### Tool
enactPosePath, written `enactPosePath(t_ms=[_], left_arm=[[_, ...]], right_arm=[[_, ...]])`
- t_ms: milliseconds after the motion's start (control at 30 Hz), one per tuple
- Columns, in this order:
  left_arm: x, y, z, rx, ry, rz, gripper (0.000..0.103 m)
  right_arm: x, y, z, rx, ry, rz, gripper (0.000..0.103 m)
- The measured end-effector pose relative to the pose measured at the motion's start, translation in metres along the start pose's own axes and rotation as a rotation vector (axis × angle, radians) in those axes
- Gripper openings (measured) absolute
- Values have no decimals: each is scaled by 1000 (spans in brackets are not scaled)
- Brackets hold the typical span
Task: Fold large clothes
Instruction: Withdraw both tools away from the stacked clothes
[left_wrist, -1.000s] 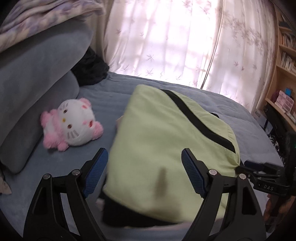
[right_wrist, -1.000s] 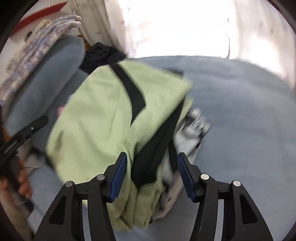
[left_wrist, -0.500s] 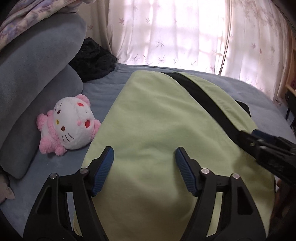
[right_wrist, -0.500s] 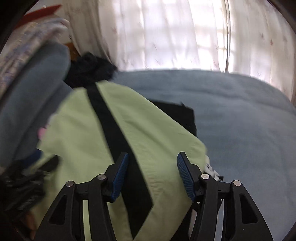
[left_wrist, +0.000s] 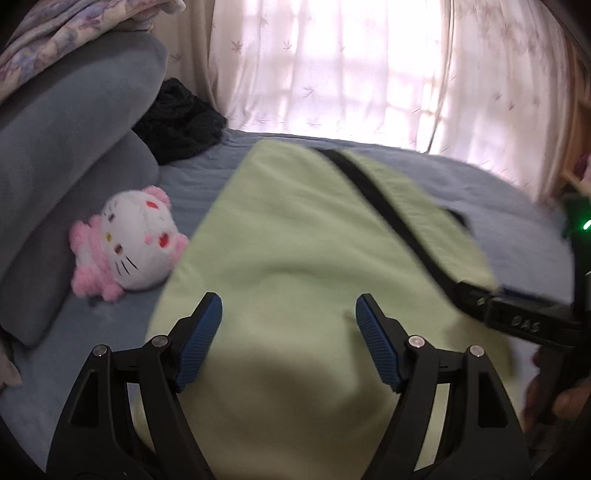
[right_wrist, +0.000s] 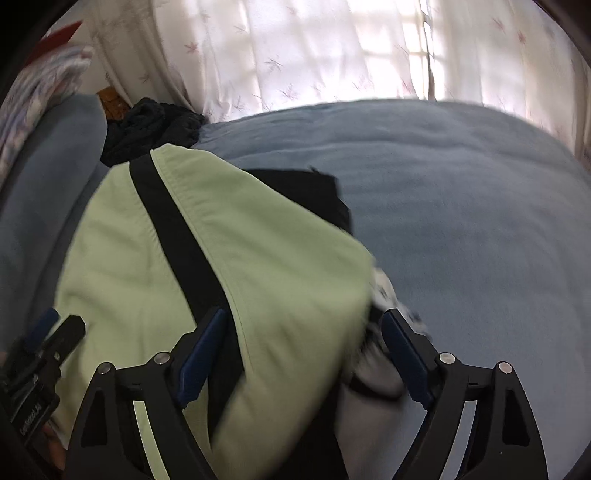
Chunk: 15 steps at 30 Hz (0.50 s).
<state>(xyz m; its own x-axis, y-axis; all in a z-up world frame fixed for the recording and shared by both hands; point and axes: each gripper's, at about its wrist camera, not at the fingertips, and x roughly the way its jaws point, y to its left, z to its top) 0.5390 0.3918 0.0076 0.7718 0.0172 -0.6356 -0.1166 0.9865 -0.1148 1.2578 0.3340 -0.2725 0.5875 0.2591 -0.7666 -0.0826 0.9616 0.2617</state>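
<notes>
A light green garment (left_wrist: 295, 240) with a black stripe (left_wrist: 388, 214) lies folded on the blue bed (left_wrist: 192, 173). My left gripper (left_wrist: 288, 310) hovers over its near part, jaws opening, nothing pinched between the blue pads. In the right wrist view the same garment (right_wrist: 277, 258) has a black layer (right_wrist: 317, 188) and grey-white fabric (right_wrist: 384, 291) showing at its right edge. My right gripper (right_wrist: 304, 321) straddles that edge, jaws opening, the pads apart from the cloth. Each gripper's black body shows at the rim of the other view.
A pink and white plush cat (left_wrist: 129, 251) lies left of the garment, beside grey pillows (left_wrist: 74, 147). A dark knitted heap (left_wrist: 177, 122) sits at the bed's far corner under pale curtains (left_wrist: 332, 66). Bare blue blanket (right_wrist: 461, 203) stretches right of the garment.
The right jaws have spread and let go of the garment's edge. Both grippers came down and forward, and the garment now lies flatter on the bed.
</notes>
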Motion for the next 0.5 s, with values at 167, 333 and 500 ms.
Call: enactPosePath(t_ms=[167, 333, 500], left_arm=[[-87, -23, -2, -5, -15, -58, 73], [-185, -52, -10, 27, -49, -78, 78], [-286, -92, -39, 65, -62, -99, 83]], right_arm=[[-78, -11, -25, -47, 2, 30, 86], [-182, -38, -57, -19, 15, 96, 87], [-292, -57, -105, -81, 6, 85, 92]])
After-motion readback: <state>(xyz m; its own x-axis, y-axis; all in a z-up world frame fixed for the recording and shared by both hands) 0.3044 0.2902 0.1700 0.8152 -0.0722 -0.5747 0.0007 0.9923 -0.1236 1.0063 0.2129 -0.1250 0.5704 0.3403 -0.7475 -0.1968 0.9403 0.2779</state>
